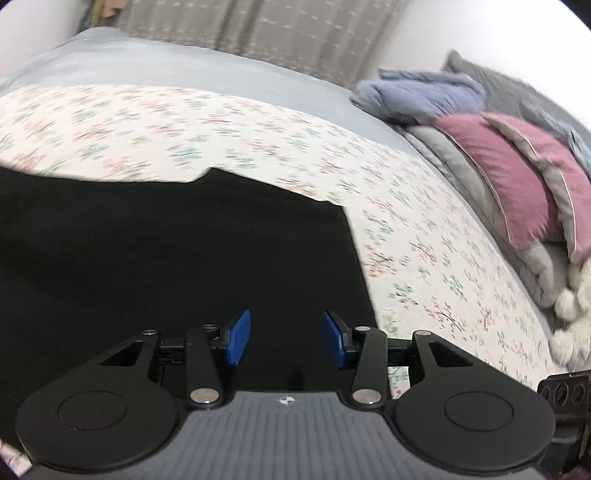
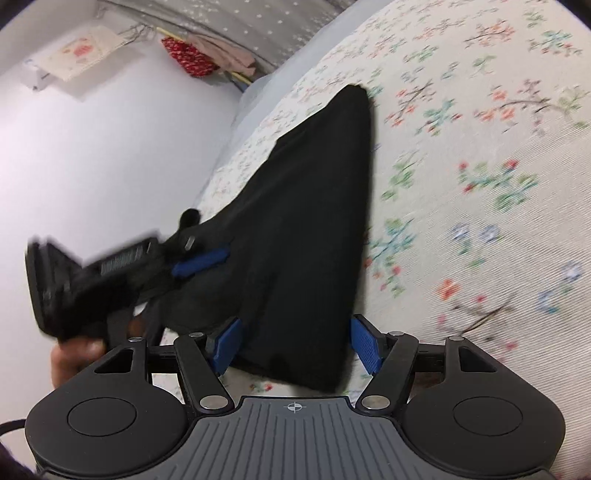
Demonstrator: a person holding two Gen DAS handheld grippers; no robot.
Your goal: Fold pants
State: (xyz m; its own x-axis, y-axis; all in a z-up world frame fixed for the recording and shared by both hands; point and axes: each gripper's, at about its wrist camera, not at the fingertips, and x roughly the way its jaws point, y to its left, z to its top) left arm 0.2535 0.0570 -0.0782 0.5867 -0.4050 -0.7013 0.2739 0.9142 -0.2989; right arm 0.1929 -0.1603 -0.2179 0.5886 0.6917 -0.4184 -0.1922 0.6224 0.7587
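Black pants (image 1: pixel 177 251) lie flat on the floral bedsheet (image 1: pixel 424 229), filling the lower left of the left wrist view. My left gripper (image 1: pixel 286 339) is open, its blue pads over the pants near their right edge. In the right wrist view the pants (image 2: pixel 303 229) stretch away along the sheet (image 2: pixel 480 184). My right gripper (image 2: pixel 295 347) is open, its pads on either side of the pants' near end. The left gripper (image 2: pixel 199 264) shows there at the pants' left edge, blurred.
Pink and grey pillows (image 1: pixel 517 177), a blue-grey blanket (image 1: pixel 424 96) and a white plush toy (image 1: pixel 576 306) are piled at the bed's right side. A white wall (image 2: pixel 110 166) runs along the bed's left edge. A curtain (image 1: pixel 277 33) hangs behind the bed.
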